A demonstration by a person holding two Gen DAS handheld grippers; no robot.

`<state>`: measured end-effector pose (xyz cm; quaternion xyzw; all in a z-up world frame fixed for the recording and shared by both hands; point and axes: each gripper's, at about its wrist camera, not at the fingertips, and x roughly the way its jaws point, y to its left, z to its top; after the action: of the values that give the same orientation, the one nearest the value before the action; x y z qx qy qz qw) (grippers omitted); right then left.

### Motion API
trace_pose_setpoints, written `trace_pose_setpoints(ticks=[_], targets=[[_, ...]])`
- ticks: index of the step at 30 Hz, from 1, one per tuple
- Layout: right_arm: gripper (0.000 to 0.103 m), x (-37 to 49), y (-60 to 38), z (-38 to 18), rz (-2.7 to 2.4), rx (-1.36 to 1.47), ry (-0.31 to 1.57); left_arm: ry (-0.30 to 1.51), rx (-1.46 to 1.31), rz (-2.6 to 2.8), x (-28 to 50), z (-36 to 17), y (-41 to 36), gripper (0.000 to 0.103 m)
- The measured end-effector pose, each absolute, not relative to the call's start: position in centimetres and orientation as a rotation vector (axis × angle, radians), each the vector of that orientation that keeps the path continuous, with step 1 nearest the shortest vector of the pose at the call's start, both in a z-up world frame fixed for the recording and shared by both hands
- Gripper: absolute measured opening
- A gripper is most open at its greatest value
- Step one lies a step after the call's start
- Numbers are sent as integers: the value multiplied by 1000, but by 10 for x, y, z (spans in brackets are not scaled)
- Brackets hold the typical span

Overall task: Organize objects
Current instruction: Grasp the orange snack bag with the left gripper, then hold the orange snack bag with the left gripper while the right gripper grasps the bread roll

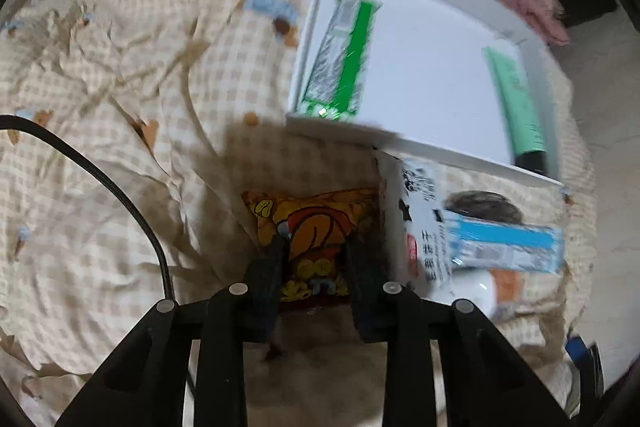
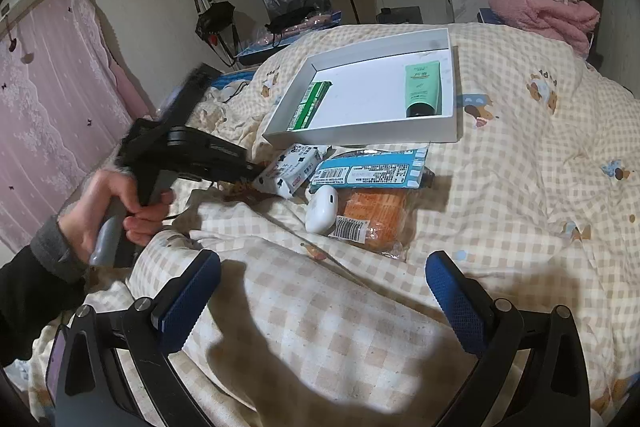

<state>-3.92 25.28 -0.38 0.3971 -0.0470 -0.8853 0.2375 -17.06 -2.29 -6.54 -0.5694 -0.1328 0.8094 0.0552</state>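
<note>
My left gripper [image 1: 318, 247] is shut on a yellow and orange snack packet [image 1: 316, 223], held just above the checked bedspread; in the right wrist view the left gripper [image 2: 244, 179] shows at the left. A white tray [image 1: 316, 11] lies ahead and holds a green-striped pack [image 1: 344, 59] and a green tube [image 1: 518, 103]; the tray [image 2: 360, 135] also shows in the right wrist view. My right gripper [image 2: 324, 303] is open and empty above the bedspread. Near the tray lie a white cow-print box [image 2: 292, 167], a blue packet [image 2: 368, 171], a white case [image 2: 322, 209] and an orange packet [image 2: 372, 219].
The checked bedspread [image 2: 520, 155] is rumpled with a raised fold in front of my right gripper. A black cable [image 1: 100, 171] crosses it at the left. A pink blanket [image 2: 544, 15] lies at the bed's far right. Bags and clothes stand by the back wall.
</note>
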Motion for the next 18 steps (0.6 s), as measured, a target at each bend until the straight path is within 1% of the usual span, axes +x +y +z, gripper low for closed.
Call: trace_pose_setpoints(ticks=[4,6,9,11,15,18], targets=[[103,-38,253,-3,-2433,1082,-120,-479,-1557,2462,-139,-38,-34,30],[103,-38,252,-3,-2435,1081,-115,-484,-1523,2480,-126,-28,-39,30],[103,-37,252,-3,-2437,1082,-114,-550,-1467,2486,-108,-18,-49,30],[103,-37,252,-2,-2439,1078,-114,-582,-1394,2522,-102,-15,-57,30],[103,-36,252,-2,-2438,1077,-113,-586,-1224,2600,-77,-15,-53,30],[103,-35,253,0,-2440,1064,-117,-607,-1218,2568,-73,-27,-50,30]])
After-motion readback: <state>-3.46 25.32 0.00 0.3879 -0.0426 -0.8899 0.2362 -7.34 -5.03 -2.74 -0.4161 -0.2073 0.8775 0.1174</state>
